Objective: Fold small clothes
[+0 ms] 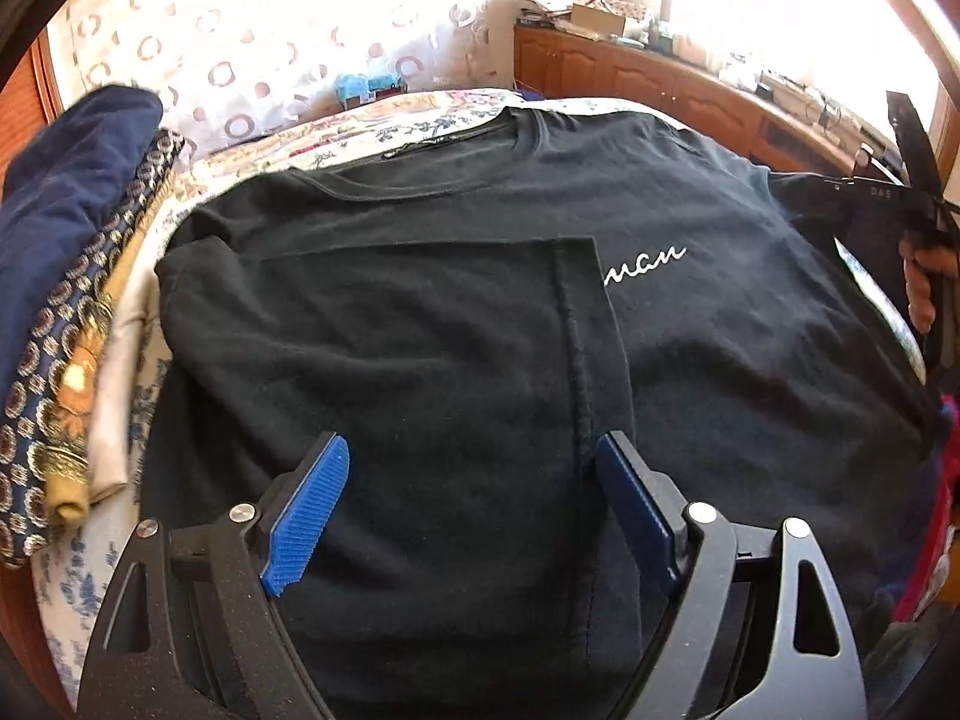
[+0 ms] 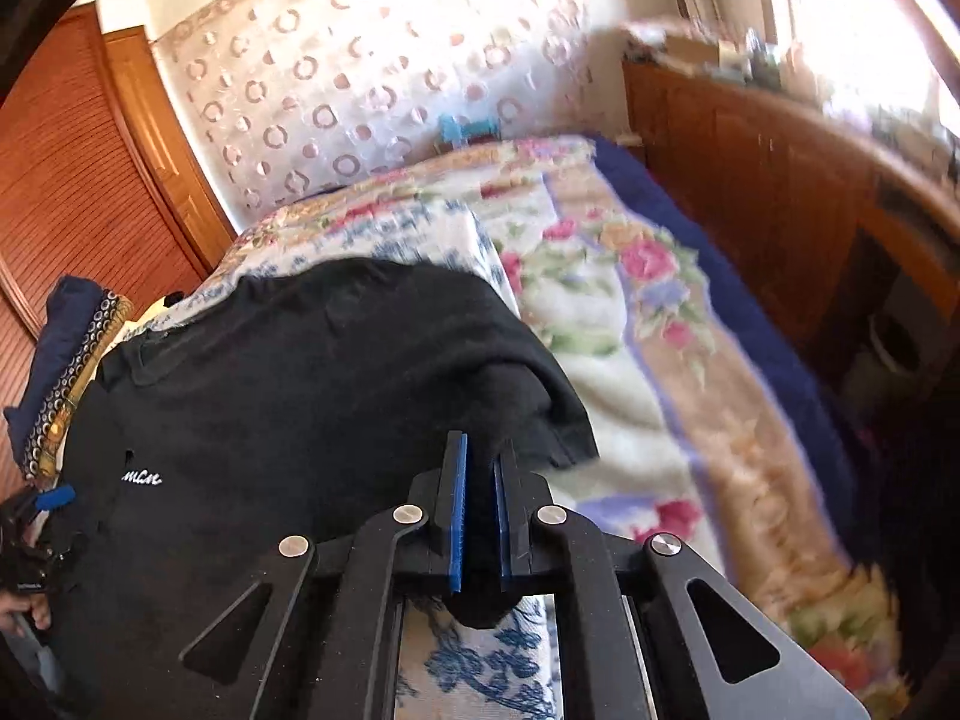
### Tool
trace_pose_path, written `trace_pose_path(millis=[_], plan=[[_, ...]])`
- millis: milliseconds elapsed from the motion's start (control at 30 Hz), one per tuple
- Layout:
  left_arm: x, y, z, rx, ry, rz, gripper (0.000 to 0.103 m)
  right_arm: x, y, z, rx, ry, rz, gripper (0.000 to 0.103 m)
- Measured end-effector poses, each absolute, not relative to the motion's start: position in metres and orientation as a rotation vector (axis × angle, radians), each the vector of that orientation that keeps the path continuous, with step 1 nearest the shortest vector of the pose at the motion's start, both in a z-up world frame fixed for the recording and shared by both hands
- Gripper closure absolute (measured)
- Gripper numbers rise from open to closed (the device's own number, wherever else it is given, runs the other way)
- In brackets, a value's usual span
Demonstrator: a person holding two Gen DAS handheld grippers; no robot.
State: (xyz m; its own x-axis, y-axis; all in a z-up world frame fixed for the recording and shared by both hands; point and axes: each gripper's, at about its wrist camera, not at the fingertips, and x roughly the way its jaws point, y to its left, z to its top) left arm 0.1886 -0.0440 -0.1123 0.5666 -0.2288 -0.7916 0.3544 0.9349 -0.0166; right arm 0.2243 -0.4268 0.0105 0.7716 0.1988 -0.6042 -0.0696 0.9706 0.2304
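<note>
A black T-shirt [image 1: 480,312] with white script lettering lies spread across a bed [image 2: 606,324] covered in a floral blanket, its left side already folded inward. The left tongs [image 1: 468,516] hover above the folded panel, blue pads spread wide and empty. The right tongs [image 2: 478,510] are pressed together, pinching the shirt's right sleeve edge. A stack of folded clothes [image 1: 66,324], navy and patterned, crowds the bed's left side just beside the shirt. A wooden cabinet [image 1: 630,75] cluttered with papers runs along the far wall, beside a ring-patterned curtain [image 2: 336,90].
</note>
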Motion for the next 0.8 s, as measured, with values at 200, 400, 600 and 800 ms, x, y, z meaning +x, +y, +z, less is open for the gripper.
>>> trace_pose_path(millis=[200, 400, 600, 800], plan=[[0.187, -0.049, -0.115, 0.18, 0.893, -0.364, 0.006, 0.216, -0.4, 0.04, 0.14, 0.58, 0.225, 0.096], [0.19, -0.051, -0.118, 0.18, 0.906, -0.371, 0.0, 0.202, -0.349, 0.05, 0.049, 0.544, 0.39, 0.096], [0.19, -0.051, -0.118, 0.182, 0.905, -0.371, 0.0, 0.194, -0.312, 0.025, -0.05, 0.643, 0.485, 0.094], [0.19, -0.051, -0.119, 0.182, 0.905, -0.37, 0.0, 0.184, -0.337, 0.023, 0.01, 0.626, 0.446, 0.062]])
